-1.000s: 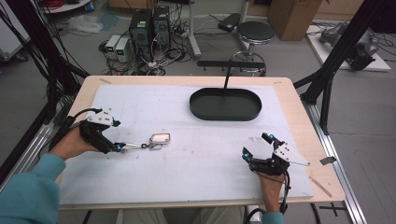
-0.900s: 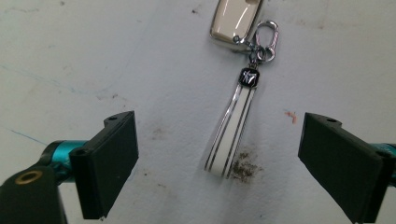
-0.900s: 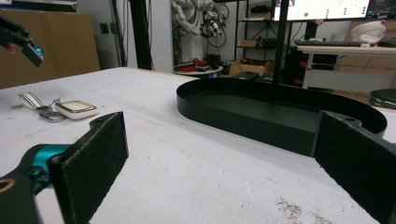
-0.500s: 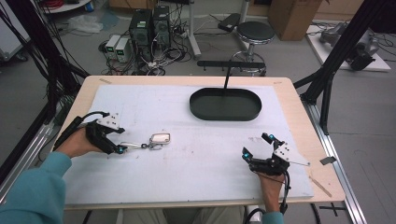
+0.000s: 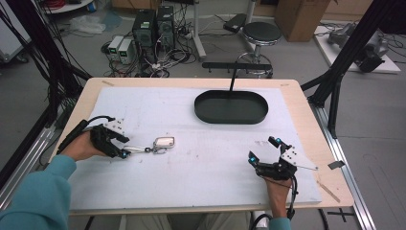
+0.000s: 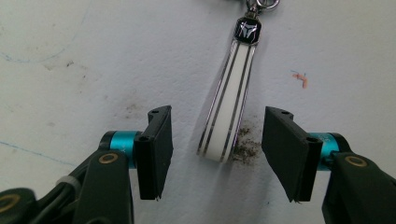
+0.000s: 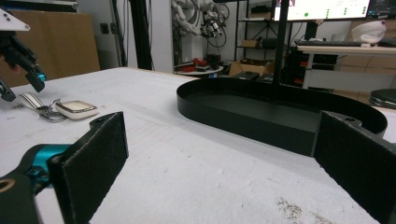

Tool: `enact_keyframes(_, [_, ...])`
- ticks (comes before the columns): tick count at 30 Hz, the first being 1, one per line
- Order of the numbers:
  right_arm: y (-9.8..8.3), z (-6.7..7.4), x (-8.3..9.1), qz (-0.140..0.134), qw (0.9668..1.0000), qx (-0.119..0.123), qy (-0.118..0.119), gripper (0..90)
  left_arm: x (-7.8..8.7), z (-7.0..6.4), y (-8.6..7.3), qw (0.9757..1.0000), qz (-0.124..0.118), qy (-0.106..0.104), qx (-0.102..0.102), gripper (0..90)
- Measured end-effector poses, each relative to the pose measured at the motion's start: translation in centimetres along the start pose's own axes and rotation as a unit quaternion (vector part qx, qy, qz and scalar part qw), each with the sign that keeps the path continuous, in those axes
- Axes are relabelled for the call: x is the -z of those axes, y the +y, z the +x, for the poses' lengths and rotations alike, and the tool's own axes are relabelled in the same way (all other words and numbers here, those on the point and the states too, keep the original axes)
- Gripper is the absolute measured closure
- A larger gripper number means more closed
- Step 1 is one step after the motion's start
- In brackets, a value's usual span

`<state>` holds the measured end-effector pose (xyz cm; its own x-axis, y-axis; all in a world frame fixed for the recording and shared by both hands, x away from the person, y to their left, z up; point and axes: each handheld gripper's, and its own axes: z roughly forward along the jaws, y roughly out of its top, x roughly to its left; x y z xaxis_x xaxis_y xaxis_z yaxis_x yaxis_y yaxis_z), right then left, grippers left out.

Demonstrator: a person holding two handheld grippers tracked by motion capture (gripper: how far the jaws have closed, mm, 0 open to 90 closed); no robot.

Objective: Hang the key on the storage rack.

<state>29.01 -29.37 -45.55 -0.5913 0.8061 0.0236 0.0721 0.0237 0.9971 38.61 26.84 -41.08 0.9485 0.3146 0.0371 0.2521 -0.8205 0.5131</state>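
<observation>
A key fob (image 5: 164, 142) with a white striped strap (image 5: 136, 150) lies on the white mat, left of centre. My left gripper (image 5: 123, 147) is open and angled down over the strap's free end. In the left gripper view the strap (image 6: 232, 102) lies between the two jaws without touching either pad, and my left gripper (image 6: 217, 151) straddles its looped end. My right gripper (image 5: 262, 151) rests open near the table's front right, holding nothing. The right gripper view shows the fob (image 7: 76, 108) far off at the left and my right gripper (image 7: 219, 163) wide open.
A black oval tray (image 5: 231, 107) sits at the back centre of the mat, also seen in the right gripper view (image 7: 280, 114), with a black post rising behind it. Wooden table edges frame the mat. Black frame struts stand at both sides.
My left gripper has slid back toward the table's left and lowered, so its open jaws now straddle the strap's end. The right gripper has not moved.
</observation>
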Motion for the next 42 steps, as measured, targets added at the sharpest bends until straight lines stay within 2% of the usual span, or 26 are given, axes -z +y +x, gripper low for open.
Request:
enact_keyframes(1, [0.0, 0.0, 0.0, 0.0, 1.0, -0.002, -0.001, 3.0, 0.0, 0.1, 0.0, 1.0, 0.007, 0.001, -0.002, 45.3])
enact_keyframes(6, [0.0, 0.0, 0.0, 0.001, 1.0, -0.001, -0.001, 3.0, -0.2, 0.2, -0.2, 0.9999, 0.013, -0.002, 0.003, 47.7])
enact_keyframes(11, [0.0, 0.0, 0.0, 0.0, 1.0, -0.003, -0.001, 3.0, -0.2, 0.3, -0.2, 0.9998, 0.017, -0.008, -0.004, 52.9])
enact_keyframes(12, [0.0, 0.0, 0.0, 0.0, 1.0, -0.003, -0.001, 3.0, -0.3, 0.3, -0.2, 0.9999, 0.012, -0.007, 0.002, 52.9])
enact_keyframes(14, [0.0, 0.0, 0.0, 0.0, 1.0, -0.004, 0.0, 3.0, -0.3, 0.3, -0.2, 0.9999, 0.014, -0.01, 0.001, 54.2])
enact_keyframes(17, [0.0, 0.0, 0.0, 0.001, 1.0, -0.004, 0.0, 3.0, -0.4, 0.3, -0.2, 0.9998, 0.015, -0.012, 0.001, 61.8])
enact_keyframes(19, [0.0, 0.0, 0.0, 0.0, 1.0, -0.003, 0.0, 3.0, -0.4, 0.4, -0.2, 0.9996, 0.022, -0.016, -0.003, 63.6])
enact_keyframes(20, [0.0, 0.0, 0.0, 0.0, 1.0, -0.003, -0.001, 3.0, -0.5, 0.4, -0.2, 0.9996, 0.021, -0.017, -0.002, 67.8])
enact_keyframes(23, [0.0, 0.0, 0.0, 0.001, 1.0, -0.003, -0.001, 3.0, -0.6, 0.3, -0.1, 0.9996, 0.022, -0.016, -0.005, 69.4])
enact_keyframes(26, [0.0, 0.0, 0.0, 0.0, 1.0, -0.004, 0.0, 3.0, -0.7, 0.1, 0.1, 0.9993, 0.032, -0.01, -0.014, 72.3])
enact_keyframes(32, [0.0, 0.0, 0.0, 0.0, 1.0, -0.005, 0.0, 3.0, -0.6, -0.1, 0.3, 0.9996, 0.026, -0.006, 0.001, 73.4])
enact_keyframes(38, [0.0, 0.0, 0.0, 0.002, 1.0, -0.008, 0.0, 3.0, -0.4, -0.4, 0.6, 0.9997, 0.025, -0.005, -0.006, 73.6])
enact_keyframes(40, [0.0, -0.1, 0.0, -0.002, 1.0, -0.006, -0.002, 3.0, -0.3, -0.6, 0.7, 0.9998, 0.017, -0.002, -0.001, 73.6])
enact_keyframes(41, [0.0, -0.1, 0.0, -0.002, 1.0, -0.006, -0.002, 3.0, -0.2, -0.6, 0.7, 0.9999, 0.015, -0.004, -0.004, 73.6])
enact_keyframes(42, [0.0, 0.0, 0.0, 0.001, 1.0, -0.01, -0.001, 3.0, 0.0, -0.8, 0.8, 0.9999, 0.007, 0.005, -0.008, 73.6])
